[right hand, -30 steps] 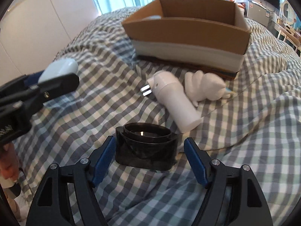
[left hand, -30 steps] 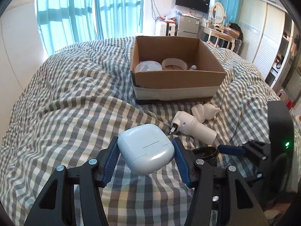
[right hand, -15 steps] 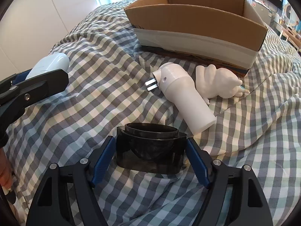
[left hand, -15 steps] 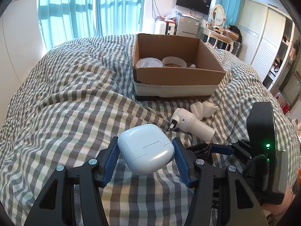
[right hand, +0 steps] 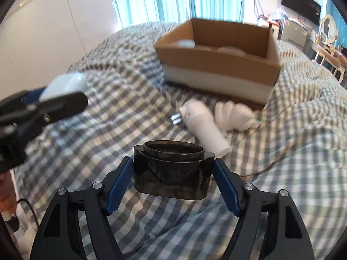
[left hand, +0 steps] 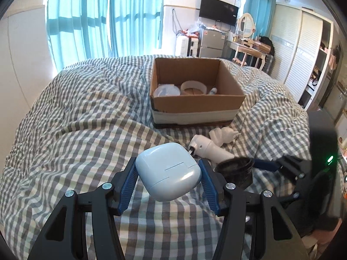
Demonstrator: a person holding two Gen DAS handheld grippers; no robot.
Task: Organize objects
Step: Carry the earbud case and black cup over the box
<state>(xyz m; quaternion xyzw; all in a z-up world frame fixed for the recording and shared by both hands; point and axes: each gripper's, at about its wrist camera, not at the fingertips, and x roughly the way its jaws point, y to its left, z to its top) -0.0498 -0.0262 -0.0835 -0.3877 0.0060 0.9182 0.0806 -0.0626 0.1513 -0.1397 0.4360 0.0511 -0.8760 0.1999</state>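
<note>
Covering whole bed (left hand: 76, 130), checked quilt is unchanged from half second ago, with wide free room on its left side. Cardboard box (left hand: 195, 106) stays at bed middle, top open, white round things inside. Right tongs (right hand: 173, 171) now pinching dark plastic container (right hand: 173, 171), lifted off quilt; before it sat on quilt. Left tongs (left hand: 168, 173) keep pinching pale blue case (left hand: 168, 173) in air. White plug device (right hand: 201, 121) and white figurine (right hand: 236, 113) lie touching, just before box front edge.
</note>
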